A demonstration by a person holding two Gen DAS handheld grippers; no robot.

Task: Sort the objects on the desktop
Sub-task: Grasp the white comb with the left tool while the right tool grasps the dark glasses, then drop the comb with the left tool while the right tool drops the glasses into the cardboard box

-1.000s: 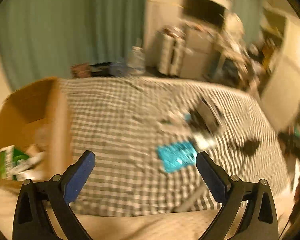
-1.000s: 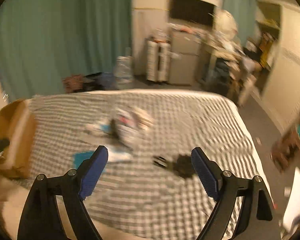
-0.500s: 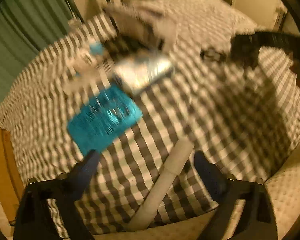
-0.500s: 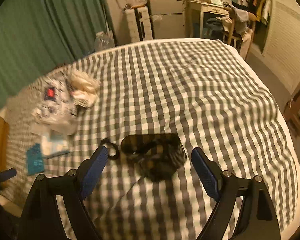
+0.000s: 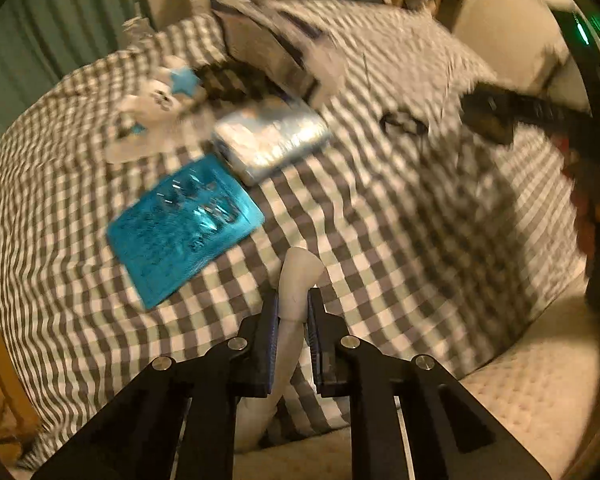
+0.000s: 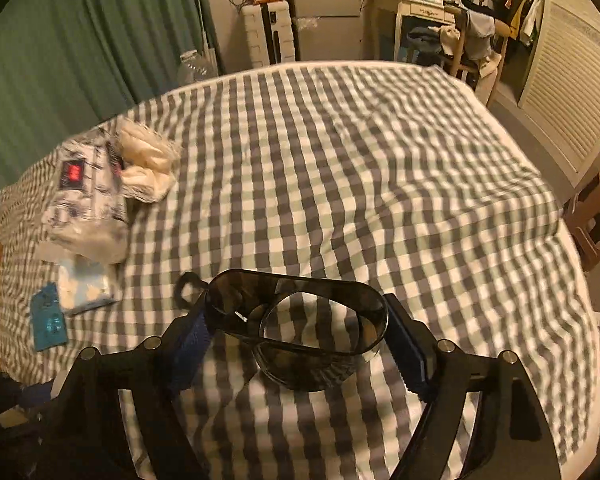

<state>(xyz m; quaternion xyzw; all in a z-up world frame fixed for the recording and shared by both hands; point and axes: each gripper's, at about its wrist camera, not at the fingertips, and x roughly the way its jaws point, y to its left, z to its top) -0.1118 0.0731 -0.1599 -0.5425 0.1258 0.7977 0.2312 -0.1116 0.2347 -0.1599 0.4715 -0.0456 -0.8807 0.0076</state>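
1. Clearly both tools are loaded: the left gripper (image 5: 293, 308) has its jaws pressed onto a pale, soft white tube (image 5: 298, 280) near the front edge of the bed, and the right gripper (image 6: 296, 328) has its blue pads against the two ends of a dark, smoke-tinted oval plastic container (image 6: 300, 320).
2. Likely risk on the left: the tube looks squashy and is pinched near its upper end, so its lower length could sag, swing or slide out if lifted quickly.
3. Likely risk on the right: the container is hollow and glossy, held only at its ends; too little pressure may let it rotate or drop, too much may flex it.
4. Other items wait on the bed: a bright blue foil blister pack (image 5: 184, 228), a silvery foil packet (image 5: 270, 140), and a printed white plastic bag (image 6: 86, 196).
5. Underneath lies a grey-and-white checked bedsheet (image 6: 340, 160), soft and wrinkled; green curtains (image 6: 80, 32), a desk and a louvred door surround it.
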